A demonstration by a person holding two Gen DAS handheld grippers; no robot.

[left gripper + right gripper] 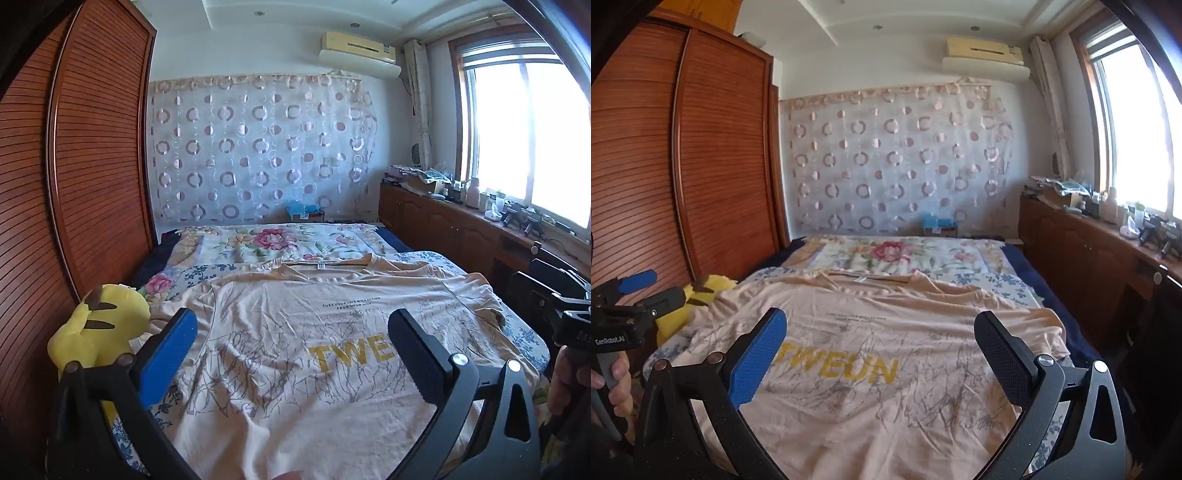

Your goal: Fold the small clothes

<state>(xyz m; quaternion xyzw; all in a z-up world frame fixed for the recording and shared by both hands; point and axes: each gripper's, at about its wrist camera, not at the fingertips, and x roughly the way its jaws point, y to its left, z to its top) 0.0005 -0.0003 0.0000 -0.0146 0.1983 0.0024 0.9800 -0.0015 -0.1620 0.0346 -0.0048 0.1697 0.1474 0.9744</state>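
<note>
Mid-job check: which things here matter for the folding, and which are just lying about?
Belongs to the job:
- beige T-shirt, spread flat on the bed
- left gripper, open
- right gripper, open

Just lying about:
- yellow plush toy beside the shirt
- floral quilt
- clutter on the window ledge

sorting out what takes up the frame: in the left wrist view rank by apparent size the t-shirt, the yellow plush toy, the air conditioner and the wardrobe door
1. T-shirt, largest, though it lies nearest the camera.
2. Wardrobe door, a close second; fisheye stretch makes the gap unsure.
3. Yellow plush toy.
4. Air conditioner, about the plush's size in frame but farther away, so that order is uncertain.
</note>
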